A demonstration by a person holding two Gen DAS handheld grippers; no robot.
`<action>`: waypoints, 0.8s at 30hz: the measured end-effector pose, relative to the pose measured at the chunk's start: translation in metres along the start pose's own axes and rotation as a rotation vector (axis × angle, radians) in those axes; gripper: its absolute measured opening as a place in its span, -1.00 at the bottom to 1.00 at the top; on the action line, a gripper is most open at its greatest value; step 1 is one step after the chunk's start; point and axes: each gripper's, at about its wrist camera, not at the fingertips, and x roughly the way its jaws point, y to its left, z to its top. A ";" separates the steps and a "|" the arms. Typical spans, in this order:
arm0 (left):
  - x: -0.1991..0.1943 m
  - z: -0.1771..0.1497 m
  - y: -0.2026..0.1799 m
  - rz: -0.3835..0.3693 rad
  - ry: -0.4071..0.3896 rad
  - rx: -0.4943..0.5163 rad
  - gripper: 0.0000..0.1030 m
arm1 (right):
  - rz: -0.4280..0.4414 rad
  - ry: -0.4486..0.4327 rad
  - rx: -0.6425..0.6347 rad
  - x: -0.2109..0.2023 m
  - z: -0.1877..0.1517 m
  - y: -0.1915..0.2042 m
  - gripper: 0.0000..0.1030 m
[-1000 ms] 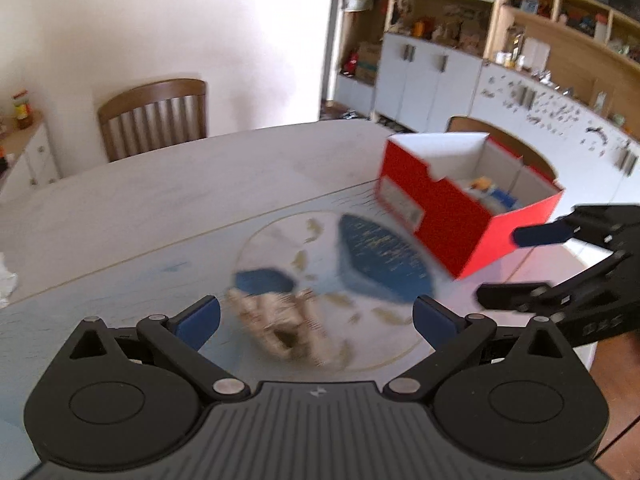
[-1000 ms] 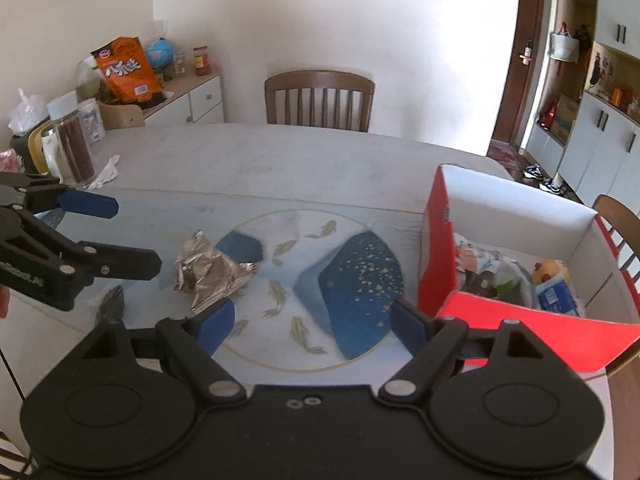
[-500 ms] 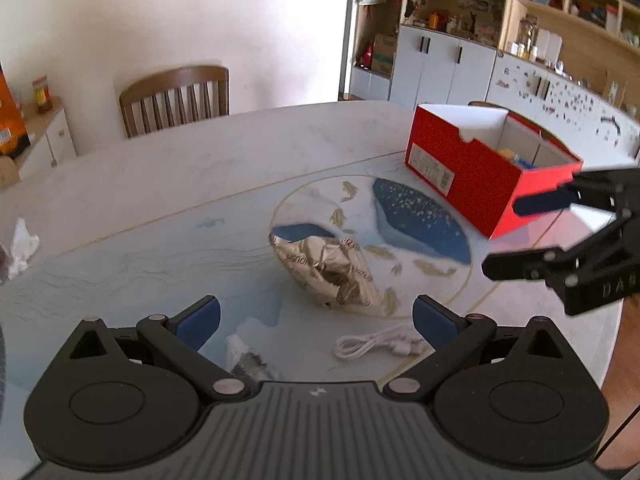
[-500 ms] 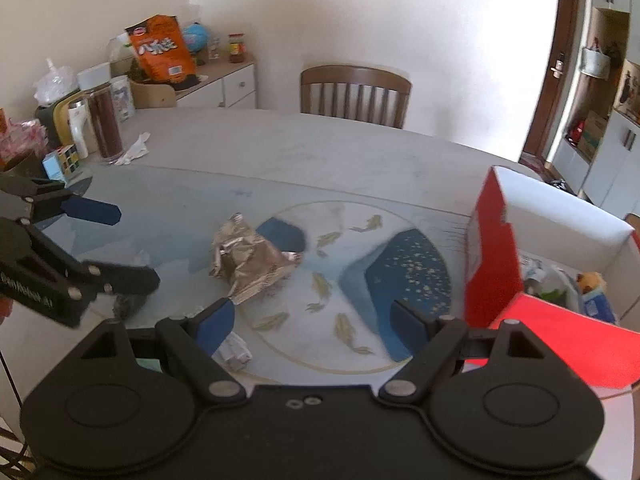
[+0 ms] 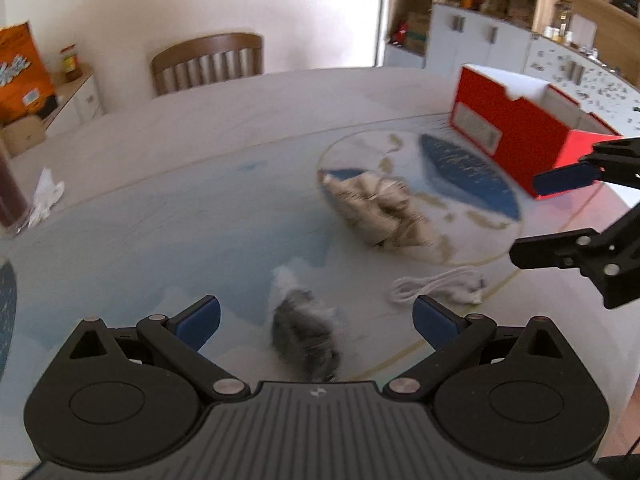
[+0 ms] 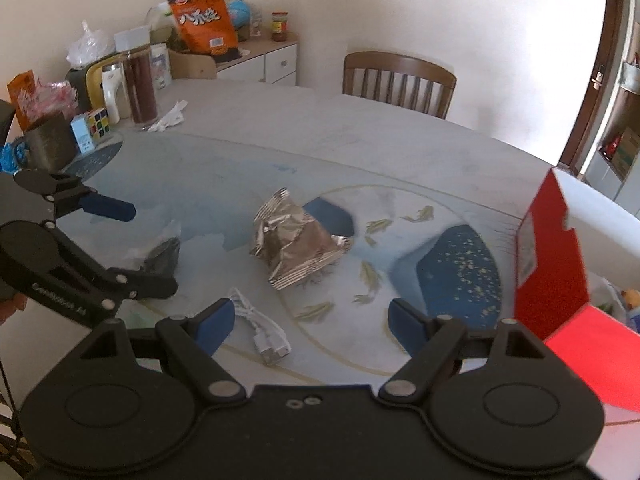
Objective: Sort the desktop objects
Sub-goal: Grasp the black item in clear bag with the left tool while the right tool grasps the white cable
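Note:
My left gripper (image 5: 316,320) is open and hangs low over a dark crumpled bag (image 5: 304,336), which lies between its blue pads without touching them. A white cable (image 5: 436,286) lies just to the right, and beyond it a crumpled silver foil bag (image 5: 380,216). My right gripper (image 6: 312,320) is open and holds nothing, with the white cable (image 6: 260,328) near its left pad and the foil bag (image 6: 296,248) ahead. The open red box (image 6: 552,248) stands at the right with items inside. The left gripper (image 6: 132,246) straddles the dark bag (image 6: 160,256). The right gripper (image 5: 556,216) shows at the right edge.
The round table (image 6: 280,128) has a fish pattern at its centre. At its far left stand a tall jar (image 6: 140,88), a Rubik's cube (image 6: 98,122) and a white tissue (image 6: 170,114). A wooden chair (image 6: 396,80) is behind, and an orange snack bag (image 6: 204,16) sits on a sideboard.
Both grippers moved left and lower over the table. The red box slid toward the right edge, while the dark bag and white cable came into view. Both grippers stayed open.

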 end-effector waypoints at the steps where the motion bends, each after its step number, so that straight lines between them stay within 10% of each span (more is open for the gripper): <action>1: 0.002 -0.002 0.002 0.007 0.005 -0.015 1.00 | 0.006 0.003 0.001 0.003 -0.001 0.001 0.61; 24: 0.018 -0.011 -0.001 0.055 -0.005 -0.066 0.93 | 0.051 0.091 -0.048 0.061 -0.017 0.020 0.04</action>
